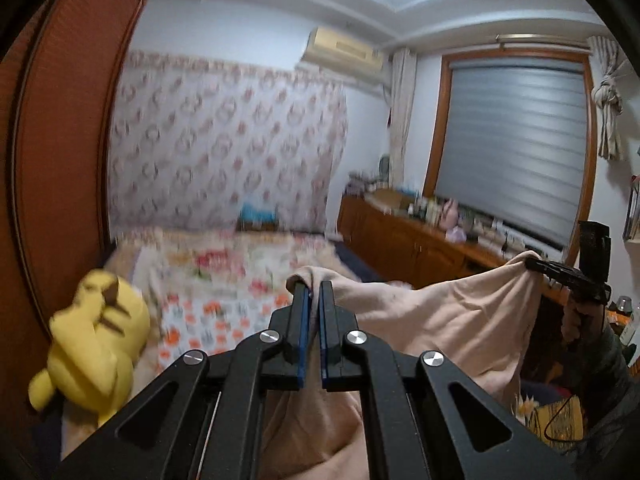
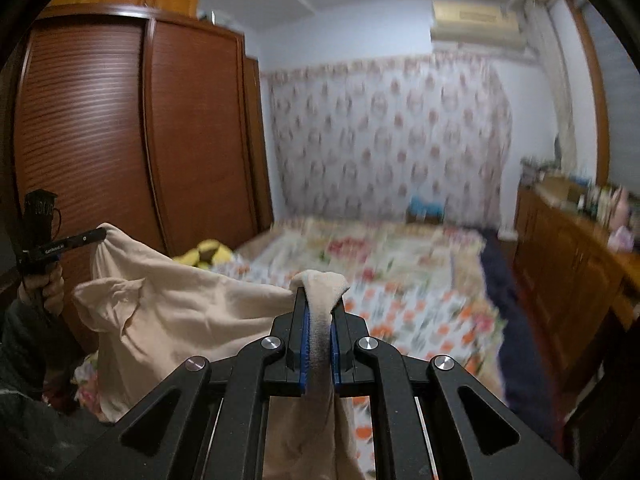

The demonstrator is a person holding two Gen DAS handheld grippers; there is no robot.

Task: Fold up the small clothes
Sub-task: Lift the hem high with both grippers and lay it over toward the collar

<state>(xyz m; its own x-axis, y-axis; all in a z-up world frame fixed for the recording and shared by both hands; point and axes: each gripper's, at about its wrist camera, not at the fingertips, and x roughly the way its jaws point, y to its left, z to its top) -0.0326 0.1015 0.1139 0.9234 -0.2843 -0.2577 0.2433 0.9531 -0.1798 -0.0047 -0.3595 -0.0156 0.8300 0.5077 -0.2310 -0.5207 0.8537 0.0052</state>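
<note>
The left tongs (image 1: 314, 290) were clamped almost shut on one corner of a peach garment (image 1: 448, 308), the cloth bunched over the tips and hanging down beneath the linkage. The right tongs (image 2: 320, 294) pinched another corner, a thick fold of the fabric filling the narrow gap between the blue pads (image 2: 305, 344).

The garment (image 2: 192, 312) hung in the air between the two tongs, stretched across and sagging in the middle, above the near end of a bed (image 1: 224, 280) with a floral cover. In the left wrist view the right tongs (image 1: 532, 264) appeared at the far right, gripping the cloth's upper edge, with a hand (image 1: 576, 320) in a dark sleeve below them. In the right wrist view the left tongs (image 2: 102, 234) showed at the far left, also biting the cloth's top edge, held by a hand (image 2: 48, 284).

A yellow plush toy (image 1: 96, 340) lay at the left side of the bed, just beside a brown wardrobe (image 2: 140, 140). A flowered curtain (image 1: 224, 140) covered the far wall, with an air conditioner (image 1: 344, 54) mounted above it. On the right stood a low wooden cabinet (image 1: 408, 240) crowded with small bottles, too blurred to tell apart, under a window with grey blinds (image 1: 512, 148).
</note>
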